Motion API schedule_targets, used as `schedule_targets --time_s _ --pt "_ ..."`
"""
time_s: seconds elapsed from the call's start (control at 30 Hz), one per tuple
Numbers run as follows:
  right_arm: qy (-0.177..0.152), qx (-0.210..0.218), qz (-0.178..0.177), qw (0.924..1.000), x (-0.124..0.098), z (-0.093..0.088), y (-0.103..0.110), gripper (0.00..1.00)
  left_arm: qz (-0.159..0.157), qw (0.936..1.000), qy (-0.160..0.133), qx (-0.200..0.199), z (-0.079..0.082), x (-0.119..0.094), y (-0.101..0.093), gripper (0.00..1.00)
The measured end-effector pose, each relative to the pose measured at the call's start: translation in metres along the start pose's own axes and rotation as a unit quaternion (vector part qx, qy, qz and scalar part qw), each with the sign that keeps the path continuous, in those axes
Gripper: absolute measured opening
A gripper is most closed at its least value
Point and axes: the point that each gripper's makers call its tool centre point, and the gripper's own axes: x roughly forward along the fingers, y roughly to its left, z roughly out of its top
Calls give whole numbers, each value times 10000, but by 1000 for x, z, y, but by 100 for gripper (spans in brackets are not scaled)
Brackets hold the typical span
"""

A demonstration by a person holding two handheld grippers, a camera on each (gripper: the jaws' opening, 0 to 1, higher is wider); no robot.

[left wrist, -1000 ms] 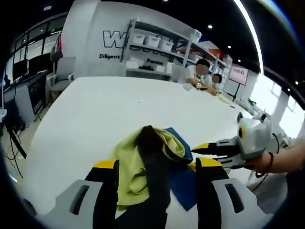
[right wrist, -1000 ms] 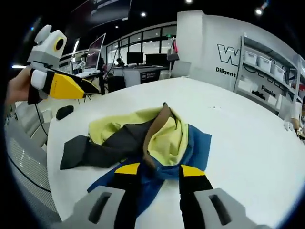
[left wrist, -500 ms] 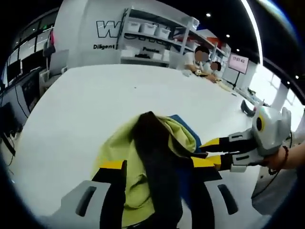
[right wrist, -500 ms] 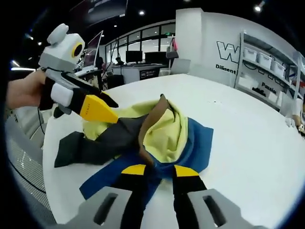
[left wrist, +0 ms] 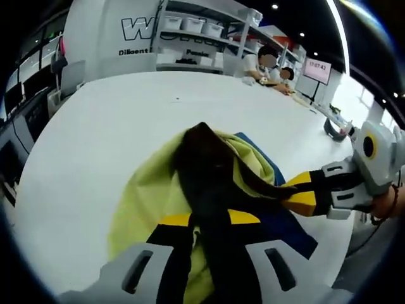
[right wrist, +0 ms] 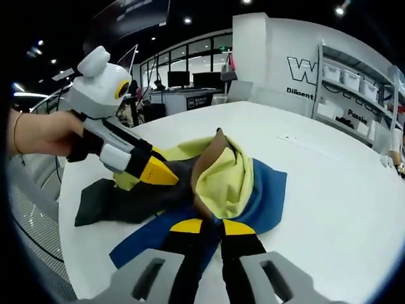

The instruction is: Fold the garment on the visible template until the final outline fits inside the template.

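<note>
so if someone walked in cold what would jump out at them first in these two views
Probably the crumpled yellow-green and dark garment, heaped on a blue template near the edge of the big white table. Next, the two yellow-tipped grippers closing in on it: in the right gripper view the left gripper reaches in from the left to the dark fabric, and the right gripper looks pinched shut on the garment's near edge. Behind, white shelving with people seated beside it.

A white desk [left wrist: 114, 120] filled the room's middle. Shelves [right wrist: 354, 95] with bins lined a lettered white wall [left wrist: 101, 31]. Ceiling spotlights [right wrist: 188, 20] glowed above.
</note>
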Motion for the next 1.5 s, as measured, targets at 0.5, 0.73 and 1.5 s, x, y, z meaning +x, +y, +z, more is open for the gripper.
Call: schedule_targets --time_s 0.5,0.73,1.5 --pt "-227 17 -400 9989 -22 20 -20 0 55 9994 -259 -201 14 -25 3 0" --pt "-448 -35 -755 9961 -39 41 -41 0 3 9989 -421 -220 24 -44 2 0" --pt "-745 -290 -1301 9883 -25 136 -116 0 663 9895 -1255 -265 106 -92 58 0"
